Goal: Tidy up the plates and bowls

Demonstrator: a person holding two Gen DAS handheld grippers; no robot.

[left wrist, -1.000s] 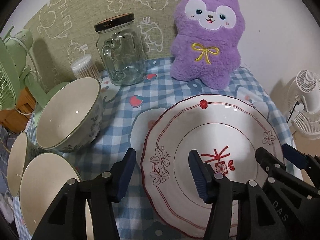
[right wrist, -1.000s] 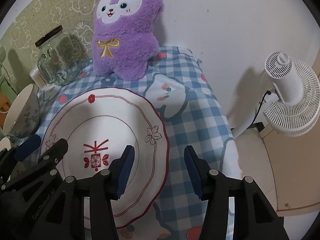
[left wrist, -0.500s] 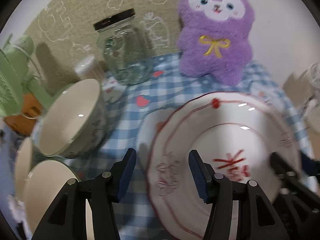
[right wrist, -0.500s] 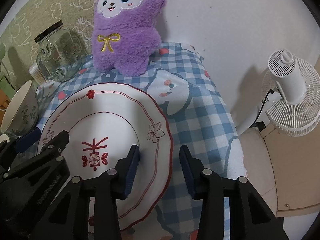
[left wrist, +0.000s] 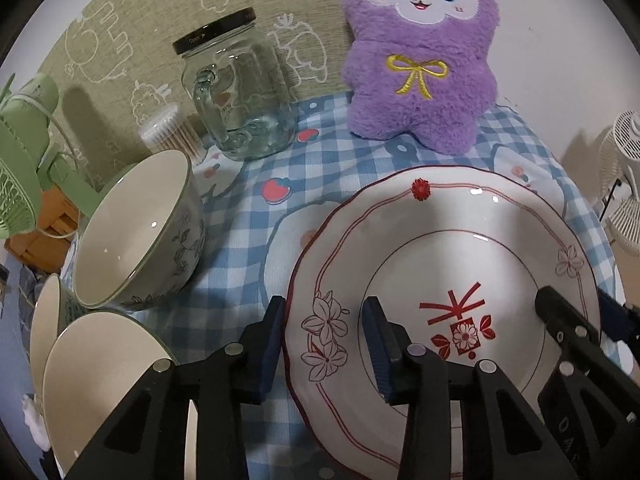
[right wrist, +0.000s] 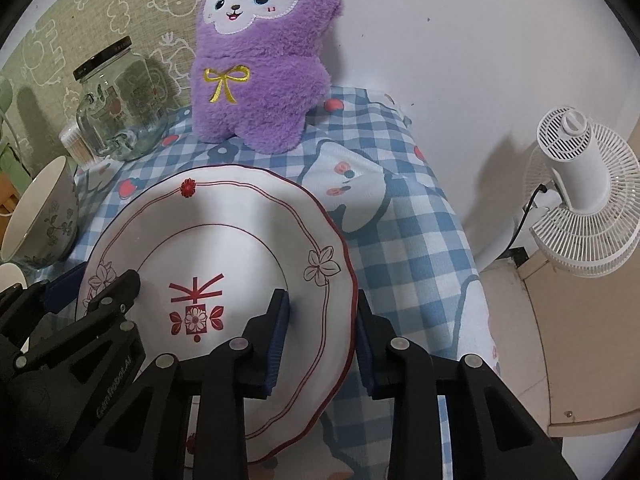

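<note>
Straddling the rim of the white scalloped plate with red line border and flower prints [left wrist: 452,276], my left tongs [left wrist: 326,334] sit low and centre in the left view, one blue pad outside the edge, the other over the plate's inner face. My right tongs [right wrist: 322,330] bracket the opposite rim the same way, low and centre in the right view. Both pairs have just been closing with the rim between them, but I still see a gap at the pads, so I judge neither has clamped yet.

The plate lies on the blue-and-white checked cloth over the desk [right wrist: 404,240], filling the lower middle of both views. The cream bowl with a leaf pattern [left wrist: 140,232] leans at the left, with two more cream bowls [left wrist: 100,372] below it.

The risks, as I read them:
- The glazed rim is slick and sloped, so pads biting only the lip could skid off.
- If one side grips before the other, the plate could tilt and slide.
- A lift swinging left could knock the leaning bowl.
- The glass jar with black lid [left wrist: 240,88] and purple plush toy [left wrist: 420,60] stand close behind, at the top of the frame.
</note>
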